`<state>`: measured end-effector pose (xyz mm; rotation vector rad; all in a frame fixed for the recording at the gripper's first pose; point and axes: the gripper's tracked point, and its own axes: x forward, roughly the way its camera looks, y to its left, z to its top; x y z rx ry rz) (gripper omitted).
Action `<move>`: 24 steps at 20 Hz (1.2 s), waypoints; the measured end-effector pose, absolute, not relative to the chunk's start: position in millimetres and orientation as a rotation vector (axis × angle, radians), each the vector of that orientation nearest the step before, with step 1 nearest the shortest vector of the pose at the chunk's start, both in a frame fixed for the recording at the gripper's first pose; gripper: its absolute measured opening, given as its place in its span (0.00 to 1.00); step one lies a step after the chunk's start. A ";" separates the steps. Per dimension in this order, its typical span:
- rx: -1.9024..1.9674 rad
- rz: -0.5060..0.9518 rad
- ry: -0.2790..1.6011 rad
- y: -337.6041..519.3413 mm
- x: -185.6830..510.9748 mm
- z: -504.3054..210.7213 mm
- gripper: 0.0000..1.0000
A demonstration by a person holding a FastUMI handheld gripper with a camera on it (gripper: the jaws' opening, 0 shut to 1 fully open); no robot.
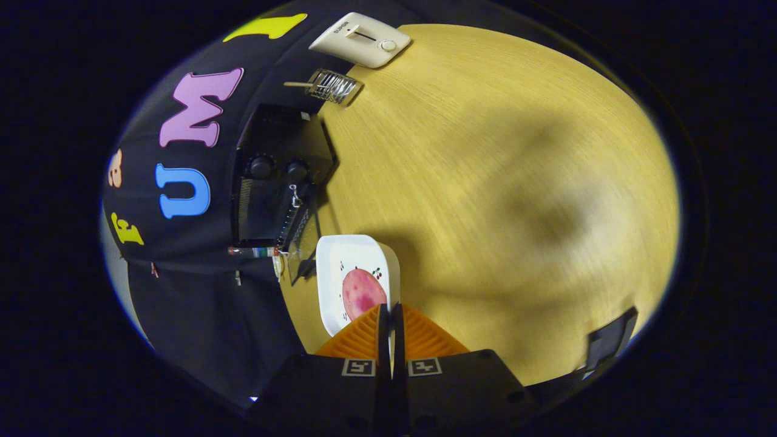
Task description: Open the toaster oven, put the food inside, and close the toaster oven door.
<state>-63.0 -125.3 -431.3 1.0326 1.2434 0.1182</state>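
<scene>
The view is rolled sideways, so the wooden surface [485, 182] runs up one side and the booth's black wall up the other. The jaws of the gripper [391, 315] stand nearly together, with only a thin slit between them, and the rim of a white plate [358, 249] appears to sit in that slit; whether both fingers actually press on the rim cannot be told from here.

The plate is squarish with rounded corners and small printed marks. It holds one piece of food [363, 293], a round pinkish-red item lying on the plate's floor just ahead of the fingertips.

Just beyond the plate stands the black toaster oven [276, 182], backed against the wall, with two round knobs on its front. Its glass door [301, 240] hangs open toward the plate, the door's edge close beside the plate's far rim. The oven's inside is too dark to make out.

Farther along the wall lies a small wire rack with a wooden handle [331, 86], and beyond that a cream-coloured toaster [361, 39].
</scene>
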 end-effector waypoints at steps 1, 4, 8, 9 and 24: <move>1.066 0.121 1.226 -108.4 -61.4 -423.7 0.05; 1.137 0.113 1.176 -60.4 -55.1 -407.7 0.05; 1.209 0.047 1.090 -11.6 -27.7 -402.2 0.05; 1.224 0.019 1.063 -2.9 -18.4 -402.9 0.05; 1.499 -0.441 0.663 79.5 144.8 -422.2 0.05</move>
